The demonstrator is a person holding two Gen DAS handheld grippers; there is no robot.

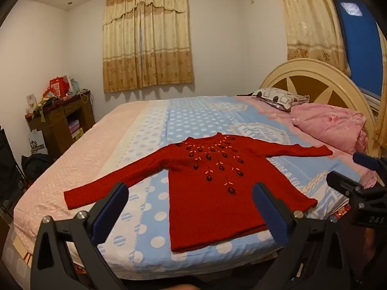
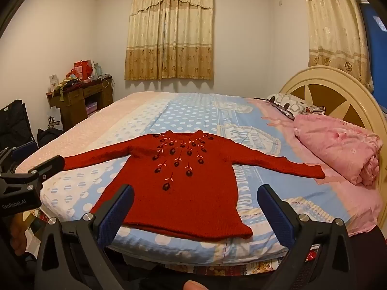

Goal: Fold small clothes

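Observation:
A small red knitted sweater [image 1: 212, 193] with dark embroidered flowers lies flat, front up, on the bed, both sleeves spread out sideways and its hem toward me. It also shows in the right wrist view [image 2: 179, 193]. My left gripper [image 1: 191, 193] is open and empty, held above the near edge of the bed in front of the hem and left sleeve. My right gripper [image 2: 196, 194] is open and empty, in front of the hem. The right gripper shows at the right edge of the left wrist view [image 1: 355, 186]; the left gripper shows at the left edge of the right wrist view [image 2: 36, 171].
The bed [image 1: 150, 130] has a blue polka-dot and pink sheet. A folded pink quilt [image 2: 338, 145] and a pillow [image 2: 290, 104] lie by the round headboard [image 2: 338, 91] at right. A cluttered wooden desk [image 2: 79, 99] stands at far left, with dark bags [image 2: 14, 123] on the floor.

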